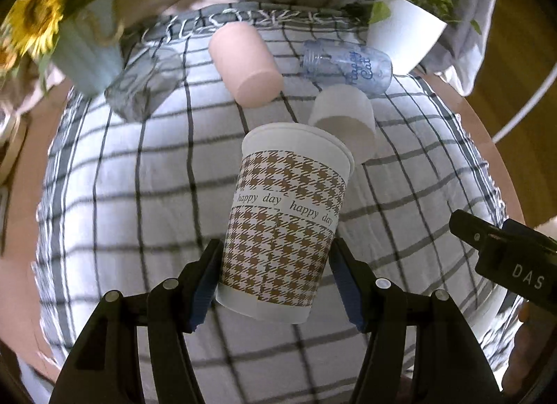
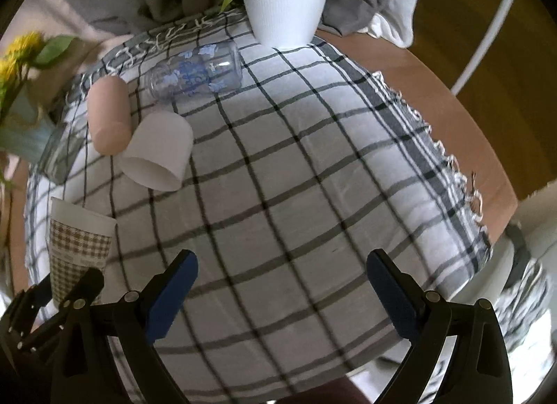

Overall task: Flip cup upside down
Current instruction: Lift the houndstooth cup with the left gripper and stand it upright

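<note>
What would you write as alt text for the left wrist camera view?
The left gripper grips a houndstooth "happy day" paper cup near its base, rim pointing away, above a checked tablecloth. Beyond lie a pink cup, white cup and clear bottle on their sides.

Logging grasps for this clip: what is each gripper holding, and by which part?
The left gripper clamps the houndstooth paper cup by its lower body, near the base. The right gripper is open and holds nothing.

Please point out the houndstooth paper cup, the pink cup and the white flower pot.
houndstooth paper cup (image 1: 285, 226), left wrist view, its patterned side.
pink cup (image 1: 243, 59), left wrist view, its side wall.
white flower pot (image 2: 285, 3), right wrist view, its front wall.
</note>
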`<action>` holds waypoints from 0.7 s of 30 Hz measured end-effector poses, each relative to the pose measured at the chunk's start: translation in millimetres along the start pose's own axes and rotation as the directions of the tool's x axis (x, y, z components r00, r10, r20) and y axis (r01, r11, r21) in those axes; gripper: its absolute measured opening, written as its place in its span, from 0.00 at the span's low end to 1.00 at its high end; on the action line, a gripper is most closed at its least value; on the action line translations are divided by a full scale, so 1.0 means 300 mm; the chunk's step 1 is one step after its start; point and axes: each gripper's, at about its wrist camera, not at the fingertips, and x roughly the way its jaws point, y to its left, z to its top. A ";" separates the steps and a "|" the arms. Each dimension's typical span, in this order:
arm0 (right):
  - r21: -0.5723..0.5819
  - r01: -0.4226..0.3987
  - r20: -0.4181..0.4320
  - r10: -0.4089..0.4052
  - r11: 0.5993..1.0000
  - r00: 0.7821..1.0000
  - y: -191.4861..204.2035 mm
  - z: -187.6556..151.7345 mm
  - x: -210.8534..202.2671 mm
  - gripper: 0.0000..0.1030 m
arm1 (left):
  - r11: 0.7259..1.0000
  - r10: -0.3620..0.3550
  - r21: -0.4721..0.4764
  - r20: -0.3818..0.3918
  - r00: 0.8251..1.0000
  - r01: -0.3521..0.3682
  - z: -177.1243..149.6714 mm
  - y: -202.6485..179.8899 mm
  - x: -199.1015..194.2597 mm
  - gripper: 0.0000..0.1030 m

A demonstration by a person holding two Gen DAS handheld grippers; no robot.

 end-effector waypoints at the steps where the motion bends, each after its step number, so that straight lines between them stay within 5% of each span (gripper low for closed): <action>1: -0.021 0.001 -0.001 -0.001 1.000 1.000 -0.009 0.005 0.002 0.95 | 1.000 0.001 -0.030 -0.003 1.000 -0.001 -0.009 -0.012 0.003 0.59; 12: -0.215 -0.015 -0.017 0.012 0.977 1.000 -0.075 0.052 0.035 0.95 | 0.977 0.026 -0.211 -0.036 0.999 -0.033 -0.040 -0.080 0.070 0.59; 21: -0.268 -0.031 -0.031 0.024 0.963 0.999 -0.101 0.068 0.061 0.95 | 0.968 0.053 -0.240 -0.079 0.995 -0.071 -0.051 -0.117 0.106 0.60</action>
